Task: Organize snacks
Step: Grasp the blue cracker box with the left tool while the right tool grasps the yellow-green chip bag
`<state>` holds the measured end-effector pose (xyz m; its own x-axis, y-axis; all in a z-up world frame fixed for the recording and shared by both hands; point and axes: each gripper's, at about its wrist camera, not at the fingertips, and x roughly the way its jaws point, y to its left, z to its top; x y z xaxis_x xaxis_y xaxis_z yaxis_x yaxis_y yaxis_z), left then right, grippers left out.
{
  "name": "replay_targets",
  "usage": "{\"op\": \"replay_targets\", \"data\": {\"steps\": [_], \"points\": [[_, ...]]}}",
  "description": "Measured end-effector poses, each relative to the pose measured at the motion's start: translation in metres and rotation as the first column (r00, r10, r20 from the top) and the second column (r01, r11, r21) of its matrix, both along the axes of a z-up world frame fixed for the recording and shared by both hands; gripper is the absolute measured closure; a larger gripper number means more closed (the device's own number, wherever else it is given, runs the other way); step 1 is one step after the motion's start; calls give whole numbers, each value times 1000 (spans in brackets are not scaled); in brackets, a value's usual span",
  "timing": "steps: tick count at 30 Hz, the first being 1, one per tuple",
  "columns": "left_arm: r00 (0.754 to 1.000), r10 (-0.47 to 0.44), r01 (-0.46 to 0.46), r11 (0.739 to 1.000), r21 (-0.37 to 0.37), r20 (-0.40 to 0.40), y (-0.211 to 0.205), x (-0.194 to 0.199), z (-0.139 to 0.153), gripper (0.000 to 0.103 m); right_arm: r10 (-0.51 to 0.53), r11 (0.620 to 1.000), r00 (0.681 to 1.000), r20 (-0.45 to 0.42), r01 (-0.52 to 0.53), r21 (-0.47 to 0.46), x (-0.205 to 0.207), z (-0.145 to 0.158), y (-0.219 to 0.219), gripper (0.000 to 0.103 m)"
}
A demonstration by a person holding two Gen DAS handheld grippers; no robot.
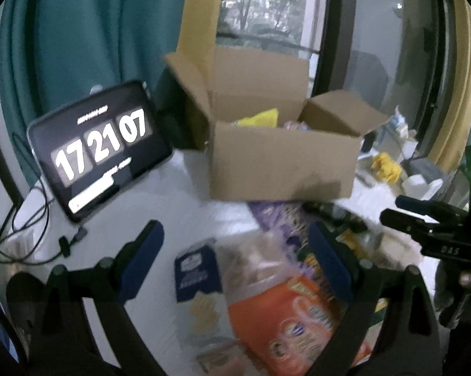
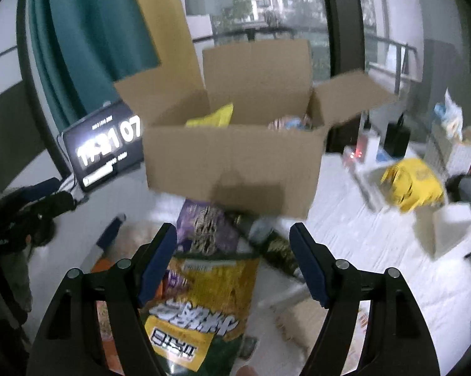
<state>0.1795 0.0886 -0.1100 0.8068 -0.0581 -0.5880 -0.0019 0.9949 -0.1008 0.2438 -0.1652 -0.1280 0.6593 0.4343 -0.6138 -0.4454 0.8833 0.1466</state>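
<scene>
Blue pads on the left gripper [image 1: 235, 260] stand wide apart with nothing between them. Under it, at 6 o'clock in the left view, lies an orange snack bag [image 1: 285, 316], with a dark blue packet [image 1: 196, 271] at 7 o'clock. The right gripper [image 2: 234, 260] is wide open too and holds nothing. A yellow and green snack bag [image 2: 204, 300] lies right below it, and a purple bag [image 2: 204, 225] sits at 12 o'clock from that, half under the box edge.

The open cardboard box [image 2: 235, 163] stands behind the pile and has a yellow packet [image 2: 215, 116] and other snacks inside.

Bags in the pile lie on top of each other, so I think a grab could catch two at once or slip off the shiny plastic. The two claws are near each other and could bump.

A tablet [image 1: 100, 147] at 10 o'clock reads 17 21 07. The yellow bag has big writing, but it is too blurry to read.
</scene>
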Motion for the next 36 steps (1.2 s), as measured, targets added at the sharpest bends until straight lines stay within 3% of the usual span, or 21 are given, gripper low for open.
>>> {"op": "replay_targets", "data": {"steps": [16,21,25,27,28,36], "points": [[983,28,-27,1000,9,-183,29,19,-72,9,77,995,968,-241,-88,-36,8,-64,31,25],[962,12,-15,1000,-10,-272,30,30,-98,9,98,992,962,-256,-117,-57,6,-72,37,26],[964,-6,-7,999,-47,-265,34,31,-105,10,130,988,953,-275,-148,-45,6,-78,40,32],[966,-21,7,998,-55,-257,33,30,-105,26,141,986,953,-267,-158,-44,5,-77,40,50],[967,-22,11,999,-43,-254,32,29,-105,43,146,986,953,-266,-163,-41,5,-76,39,52],[970,-43,31,998,-56,-240,26,19,-94,48,184,981,958,-218,-193,-17,-7,-57,34,58]]}}
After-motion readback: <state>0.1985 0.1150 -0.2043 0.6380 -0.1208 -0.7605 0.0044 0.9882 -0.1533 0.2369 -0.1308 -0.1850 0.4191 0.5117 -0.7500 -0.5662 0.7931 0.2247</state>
